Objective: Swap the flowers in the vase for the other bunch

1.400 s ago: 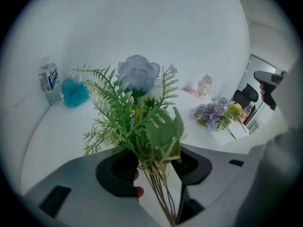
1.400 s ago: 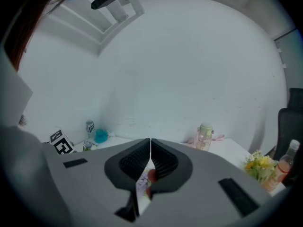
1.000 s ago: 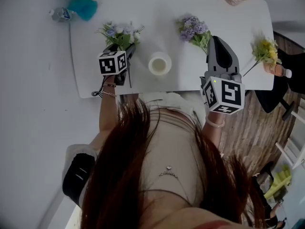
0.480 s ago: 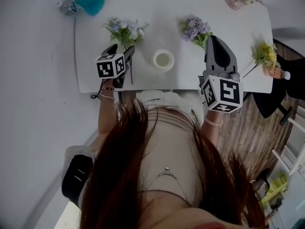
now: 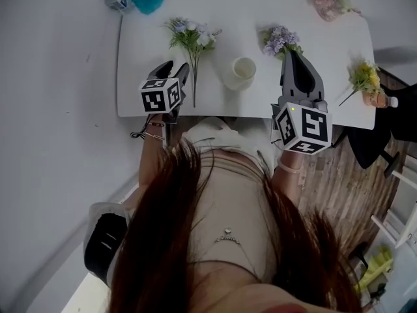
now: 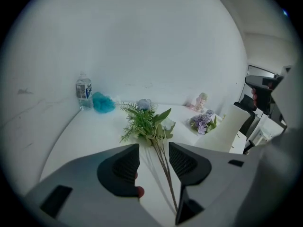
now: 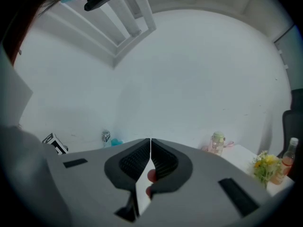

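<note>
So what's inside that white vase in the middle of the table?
No stems stand in the vase; its mouth looks bare. The green bunch and purple bunch lie either side. Its depths are not visible.

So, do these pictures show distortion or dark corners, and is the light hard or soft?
Head view: the table edges bow outward, and the light is flat with pale colours. Left gripper view: a round fisheye frame with black corners, and the green bunch throws only a faint, soft shadow. Right gripper view: the same black corners and bulging, with no glare.
</note>
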### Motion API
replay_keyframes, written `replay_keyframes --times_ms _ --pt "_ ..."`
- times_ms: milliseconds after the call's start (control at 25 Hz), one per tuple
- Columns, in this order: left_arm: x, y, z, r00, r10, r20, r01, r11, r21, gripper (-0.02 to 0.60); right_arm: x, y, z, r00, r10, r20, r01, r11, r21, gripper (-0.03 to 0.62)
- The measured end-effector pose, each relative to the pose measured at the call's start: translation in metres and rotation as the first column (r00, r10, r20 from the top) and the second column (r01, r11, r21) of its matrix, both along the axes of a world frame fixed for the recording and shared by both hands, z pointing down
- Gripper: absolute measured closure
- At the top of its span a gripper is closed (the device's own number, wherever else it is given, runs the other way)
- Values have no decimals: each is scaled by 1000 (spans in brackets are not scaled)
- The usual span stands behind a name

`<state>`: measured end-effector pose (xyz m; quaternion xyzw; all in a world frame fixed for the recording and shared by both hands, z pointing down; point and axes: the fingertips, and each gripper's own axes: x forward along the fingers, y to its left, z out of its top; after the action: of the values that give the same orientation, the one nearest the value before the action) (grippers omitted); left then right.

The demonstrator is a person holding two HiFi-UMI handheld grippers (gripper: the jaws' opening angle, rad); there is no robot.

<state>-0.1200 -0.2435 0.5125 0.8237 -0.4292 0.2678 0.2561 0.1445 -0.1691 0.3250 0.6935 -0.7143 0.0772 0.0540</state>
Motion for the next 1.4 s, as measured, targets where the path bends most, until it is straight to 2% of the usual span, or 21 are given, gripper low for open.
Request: replay_keyframes --times_ms 360,720,920,1200,1400 --pt "-33 32 -18 999 -6 -37 8 999 52 441 -46 26 -6 1000 -8 -19 8 1000 -10 566" --pt "-57 59 -44 996 -63 -70 71 990 122 491 -82 28 -12 994 -109 -19 109 994 5 566" --pt "-56 80 -64 993 -80 -84 95 979 181 528 -90 42 -13 990 -141 -6 141 990 9 566" --pt "-42 118 -75 993 -92 -80 105 978 183 551 -84 72 -24 983 -179 46 179 984 6 566" --pt "-36 144 -88 991 -102 -90 118 972 204 561 -84 95 -24 980 -198 31 199 980 -7 566"
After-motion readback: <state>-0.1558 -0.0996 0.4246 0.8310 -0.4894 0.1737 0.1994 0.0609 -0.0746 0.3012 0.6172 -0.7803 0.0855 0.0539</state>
